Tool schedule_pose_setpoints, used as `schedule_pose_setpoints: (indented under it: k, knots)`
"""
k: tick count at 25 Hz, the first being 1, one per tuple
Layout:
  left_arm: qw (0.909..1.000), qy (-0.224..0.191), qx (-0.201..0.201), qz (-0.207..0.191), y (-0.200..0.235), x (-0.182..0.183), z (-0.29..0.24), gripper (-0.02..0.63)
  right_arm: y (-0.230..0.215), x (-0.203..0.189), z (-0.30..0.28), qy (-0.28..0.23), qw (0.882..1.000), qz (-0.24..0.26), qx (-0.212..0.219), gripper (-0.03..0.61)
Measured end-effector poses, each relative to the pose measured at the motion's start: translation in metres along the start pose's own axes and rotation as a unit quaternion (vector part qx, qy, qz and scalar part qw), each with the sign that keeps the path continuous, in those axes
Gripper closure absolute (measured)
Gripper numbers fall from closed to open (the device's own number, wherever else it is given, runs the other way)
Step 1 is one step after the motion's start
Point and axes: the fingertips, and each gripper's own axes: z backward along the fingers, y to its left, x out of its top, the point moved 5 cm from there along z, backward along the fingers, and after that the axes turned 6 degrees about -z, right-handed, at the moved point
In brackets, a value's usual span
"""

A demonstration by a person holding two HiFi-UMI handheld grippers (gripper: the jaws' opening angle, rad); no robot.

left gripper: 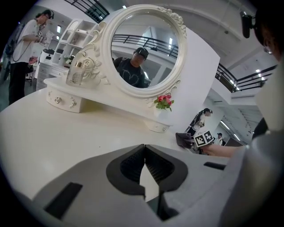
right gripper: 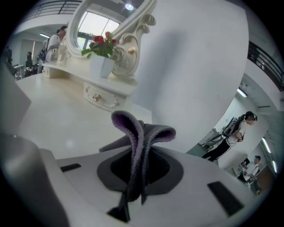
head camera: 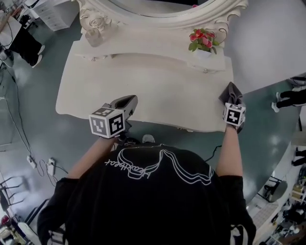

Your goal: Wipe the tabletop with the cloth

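A grey-purple cloth [right gripper: 138, 141] is pinched in a fold between the jaws of my right gripper [right gripper: 135, 177], which is shut on it. In the head view that gripper [head camera: 233, 106] is at the right front corner of the white tabletop [head camera: 158, 86], with the cloth [head camera: 230, 93] sticking forward over the surface. My left gripper [head camera: 125, 104] hovers at the table's front edge, left of centre. Its jaws [left gripper: 144, 166] are shut with their tips touching and nothing between them.
An ornate white mirror [head camera: 158, 14] with a drawer shelf stands along the back of the table. A small pot of red flowers [head camera: 203, 42] sits at the back right. People stand on the green floor to the right [head camera: 289, 98] and far left.
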Motion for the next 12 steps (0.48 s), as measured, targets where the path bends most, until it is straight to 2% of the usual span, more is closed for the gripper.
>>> schedule_pose_setpoints:
  k: [3,6,12]
  knots:
    - [1.0,-0.009,0.002,0.0,0.006,0.006,0.007,0.609,0.022,0.021,0.031,-0.062,0.998,-0.003,0.019,0.532]
    - [0.9997,-0.023,0.005,0.003,0.014,0.01,0.021,0.609,0.057,0.043,0.061,-0.103,0.993,0.009,0.051,0.532]
    - [0.9988,-0.041,0.019,0.02,0.04,0.012,0.059,0.609,0.158,0.091,0.107,-0.138,0.977,0.039,0.161,0.532]
